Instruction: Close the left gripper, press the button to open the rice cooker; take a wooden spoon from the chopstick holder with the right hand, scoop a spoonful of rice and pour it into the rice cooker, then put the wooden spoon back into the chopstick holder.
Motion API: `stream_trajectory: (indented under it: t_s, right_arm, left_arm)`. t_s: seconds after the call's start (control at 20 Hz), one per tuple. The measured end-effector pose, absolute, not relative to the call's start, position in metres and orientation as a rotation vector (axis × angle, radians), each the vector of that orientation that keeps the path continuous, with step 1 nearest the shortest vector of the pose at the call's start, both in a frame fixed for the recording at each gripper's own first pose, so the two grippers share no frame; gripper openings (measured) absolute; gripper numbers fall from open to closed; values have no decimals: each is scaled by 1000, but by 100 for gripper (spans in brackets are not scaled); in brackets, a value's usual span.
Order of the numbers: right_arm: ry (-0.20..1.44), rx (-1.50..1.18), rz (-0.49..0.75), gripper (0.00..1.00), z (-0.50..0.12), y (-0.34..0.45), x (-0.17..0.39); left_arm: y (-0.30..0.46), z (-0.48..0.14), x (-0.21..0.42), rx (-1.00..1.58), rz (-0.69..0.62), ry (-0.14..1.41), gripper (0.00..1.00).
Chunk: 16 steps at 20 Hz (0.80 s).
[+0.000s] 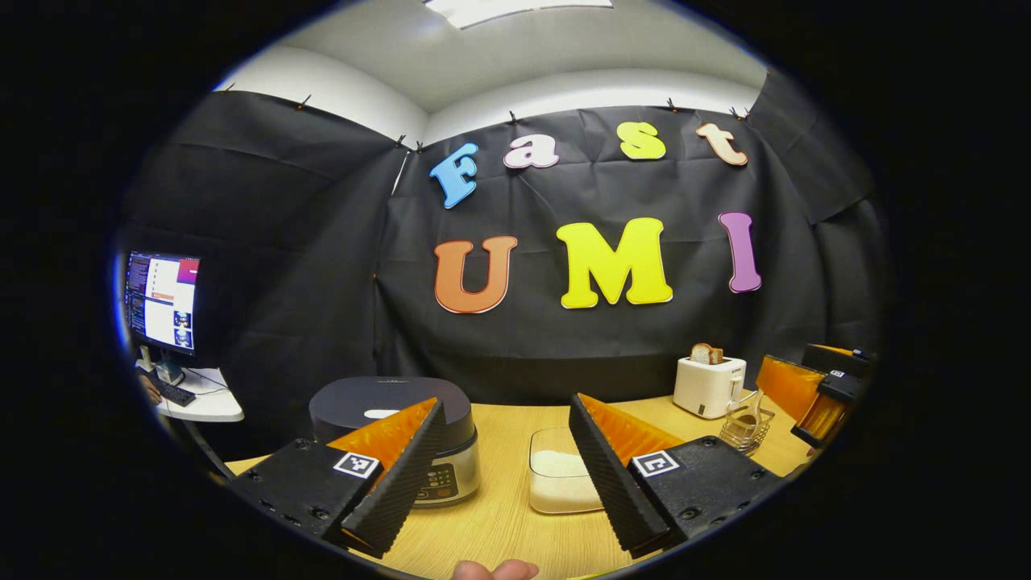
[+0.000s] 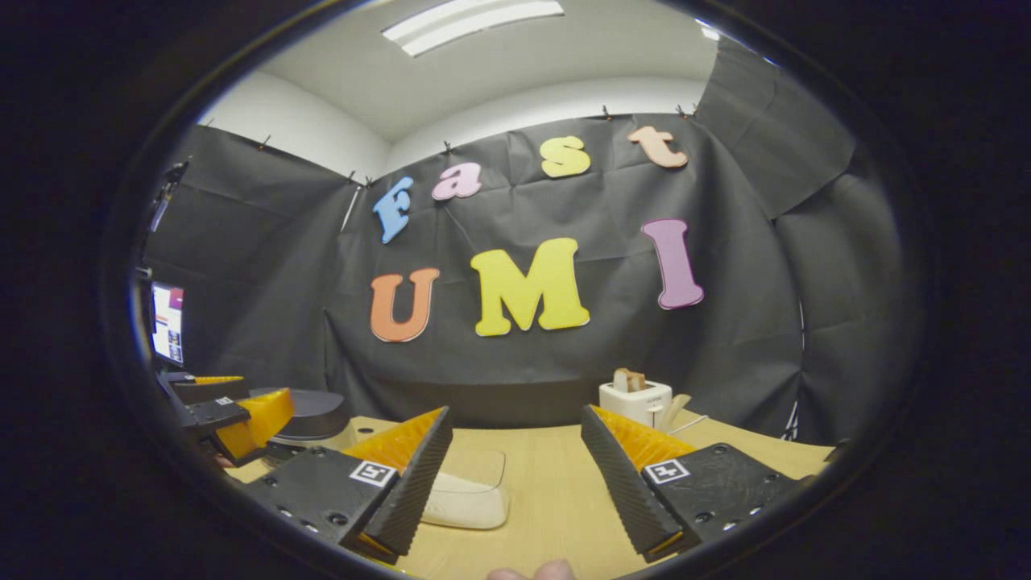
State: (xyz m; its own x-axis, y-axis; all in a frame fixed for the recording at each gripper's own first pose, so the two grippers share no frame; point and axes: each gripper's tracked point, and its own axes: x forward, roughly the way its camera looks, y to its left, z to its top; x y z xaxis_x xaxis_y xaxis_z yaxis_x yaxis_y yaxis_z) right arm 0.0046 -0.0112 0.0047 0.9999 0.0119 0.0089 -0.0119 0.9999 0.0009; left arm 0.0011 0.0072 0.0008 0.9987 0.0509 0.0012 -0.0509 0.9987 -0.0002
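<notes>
left tool held above the wooden surface, fingers spread wide apart, nothing between them. rice cooker ahead-left, lid down, partly behind the left finger; control panel facing the camera, half covered by that finger. clear container of rice straight ahead in the gap, its right edge cut by the right finger. wire chopstick holder far right on the surface, beside the white toaster with a bread slice sticking up; contents of the holder too small to make out, wooden spoon not identifiable there. right tool seen at far right edge, near the holder, cut off by the lens edge. monitor on a side desk at far left.

right tool also spread apart, empty, over the surface. rice container low ahead-left, partly behind the left finger. rice cooker further left, lid closed, mostly blocked by the left tool. toaster ahead-right; pale slanted handle-like shape leaning right next to it, unclear what. fingertips of the holding hand at bottom edge.
</notes>
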Motion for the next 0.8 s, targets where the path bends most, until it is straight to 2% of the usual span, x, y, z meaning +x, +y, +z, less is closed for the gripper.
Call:
stream_trajectory:
  t_s: [0.2, 0.3, 0.35, 0.45, 0.5, 0.55, 0.65, 0.8]
  right_arm:
    - [-12, 12, 47, 92, 6, -14, 13]
    - [-12, 13, 46, 92, 4, -22, 16]
    - [-11, 11, 43, 95, 2, -25, 17]
    - [-5, 31, 36, 92, -3, -33, 21]
    - [-1, 51, 36, 95, -7, -36, 23]
    - [7, 70, 37, 95, -9, -39, 26]
    - [27, 89, 41, 95, -15, -42, 31]
    - [38, 94, 56, 95, -19, -44, 37]
  left_arm:
    - [19, 4, 4, 5, 102, 12, 98]
    - [28, 12, 9, 1, 107, 32, 98]
    - [32, 17, 11, -3, 102, 44, 98]
    - [53, 23, 17, 12, 118, 75, 98]
    - [66, 26, 20, 28, 137, 87, 89]
    - [78, 27, 23, 41, 161, 109, 94]
    - [96, 23, 31, 25, 180, 163, 93]
    - [122, 1, 42, -2, 201, 282, 86]
